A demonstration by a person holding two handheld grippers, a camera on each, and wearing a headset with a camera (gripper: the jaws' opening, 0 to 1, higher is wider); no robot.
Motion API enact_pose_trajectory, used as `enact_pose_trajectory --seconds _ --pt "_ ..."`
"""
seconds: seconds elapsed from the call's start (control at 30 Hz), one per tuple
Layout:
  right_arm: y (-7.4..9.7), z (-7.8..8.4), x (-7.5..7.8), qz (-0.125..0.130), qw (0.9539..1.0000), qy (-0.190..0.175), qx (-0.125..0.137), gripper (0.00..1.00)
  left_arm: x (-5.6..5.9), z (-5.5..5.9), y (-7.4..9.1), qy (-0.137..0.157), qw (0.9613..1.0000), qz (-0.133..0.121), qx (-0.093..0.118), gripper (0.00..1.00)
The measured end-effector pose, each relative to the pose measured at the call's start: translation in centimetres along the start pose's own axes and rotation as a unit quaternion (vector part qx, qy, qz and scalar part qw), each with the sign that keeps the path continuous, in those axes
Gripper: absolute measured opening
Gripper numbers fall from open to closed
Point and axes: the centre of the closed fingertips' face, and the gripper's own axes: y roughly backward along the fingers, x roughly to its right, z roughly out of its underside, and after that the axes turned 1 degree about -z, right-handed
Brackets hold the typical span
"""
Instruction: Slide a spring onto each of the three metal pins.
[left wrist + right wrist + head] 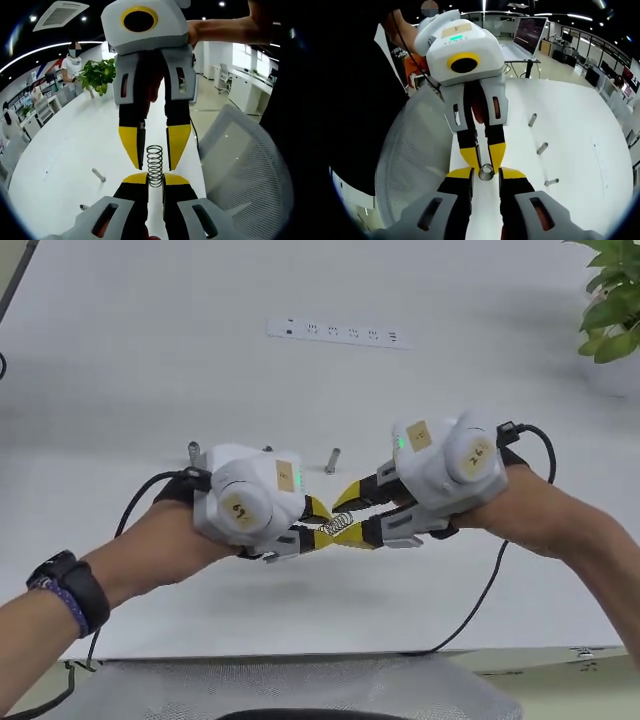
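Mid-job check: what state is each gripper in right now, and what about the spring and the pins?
spring, held up between the two grippers, not yet on any pin.
left gripper, shut on one end of the spring.
right gripper, open, jaws either side of the spring's other end, not clamping it.
metal pins, all three bare, no spring on any.

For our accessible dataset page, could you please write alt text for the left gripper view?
The left gripper grips one end of a spring between its yellow-tipped jaws, while the right gripper, facing it, has its open jaws on either side of the spring's other end. Beside them, a metal pin is on the white table.
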Motion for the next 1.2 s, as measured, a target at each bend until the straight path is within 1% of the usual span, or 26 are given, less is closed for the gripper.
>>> enact_pose_trajectory --seconds 0.1,0.17,0.57,0.6,0.63,0.67,0.7,0.77,0.9,1.03,1.2 --pt "-0.1 0.1 -0.2 -0.003 0.9999 0.011 -0.008 0.15 0.2 0.0 -0.1 -0.003 1.0 0.003 -0.001 0.02" --pt "-0.2 0.1 -0.3 -0.004 0.9997 0.02 -0.009 0.1 0.3 0.0 -0.1 -0.005 1.0 0.004 -0.002 0.02" --pt "-0.2 0.2 -0.3 -0.004 0.9997 0.023 -0.011 0.09 0.3 0.1 -0.2 -0.005 1.0 0.007 -0.001 0.03" --pt "-0.2 0.2 -0.3 -0.004 0.9997 0.023 -0.011 0.09 0.3 0.1 -0.2 -0.002 1.0 0.006 -0.001 0.03" --pt "-0.2 0.2 -0.3 -0.004 0.9997 0.022 -0.012 0.09 0.1 0.2 -0.2 0.005 1.0 0.001 -0.003 0.09" --pt "-0.3 0.3 -0.3 -0.005 0.9997 0.021 -0.011 0.09 0.2 0.3 -0.3 0.023 0.9997 0.005 -0.007 0.15" --pt "-0.3 0.3 -0.3 -0.004 0.9997 0.021 -0.011 0.09 0.3 0.3 -0.3 0.023 0.9997 0.009 -0.005 0.17" --pt "-0.3 0.5 -0.4 -0.005 0.9997 0.02 -0.013 0.09 0.3 0.1 -0.2 0.02 0.9998 0.006 0.0 0.17" --pt "-0.3 0.6 -0.4 -0.004 0.9998 0.017 -0.013 0.09 0.3 0.2 0.0 0.023 0.9997 0.006 0.0 0.18" --pt "-0.2 0.8 -0.3 -0.002 0.9998 0.015 -0.014 0.09 0.1 0.2 0.1 0.03 0.9995 0.002 0.003 0.19" --pt "0.0 1.2 0.3 0.005 0.9998 0.009 -0.016 0.09 -0.5 0.3 0.6 0.05 0.9986 -0.008 0.01 0.21"
